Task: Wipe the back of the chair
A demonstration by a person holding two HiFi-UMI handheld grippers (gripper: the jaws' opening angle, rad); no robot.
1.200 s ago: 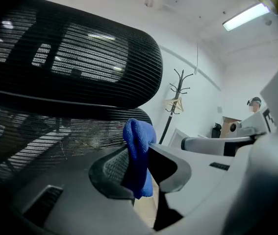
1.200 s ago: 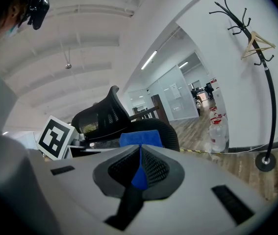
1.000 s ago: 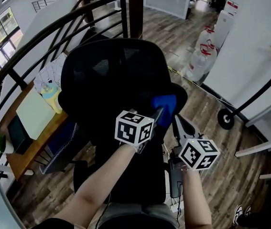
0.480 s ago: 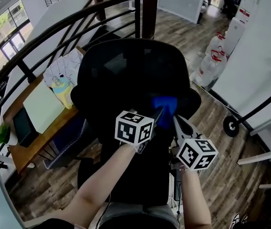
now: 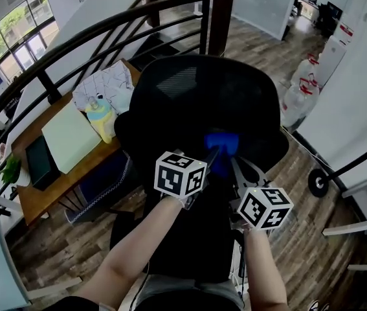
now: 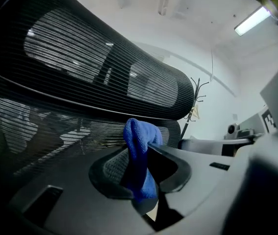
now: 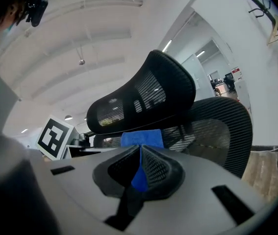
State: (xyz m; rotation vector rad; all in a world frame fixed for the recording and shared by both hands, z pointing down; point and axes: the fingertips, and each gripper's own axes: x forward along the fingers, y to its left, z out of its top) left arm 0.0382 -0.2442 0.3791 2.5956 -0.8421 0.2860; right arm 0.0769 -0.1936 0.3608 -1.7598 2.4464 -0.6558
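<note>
Head view: a blue cloth (image 5: 222, 144) sits low on the middle of the chair back (image 5: 209, 102), held by both hand-held grippers.
The left hand-held gripper (image 6: 139, 177) pinches a fold of the cloth, and the right hand-held gripper (image 7: 139, 173) nips it too. It is hard to tell whether the cloth presses on the mesh or hangs just off it. My judgement of the risks: two grips pulling apart could tug the cloth free of one, a jaw tip could snag the mesh, or a push could swivel the chair away.
</note>
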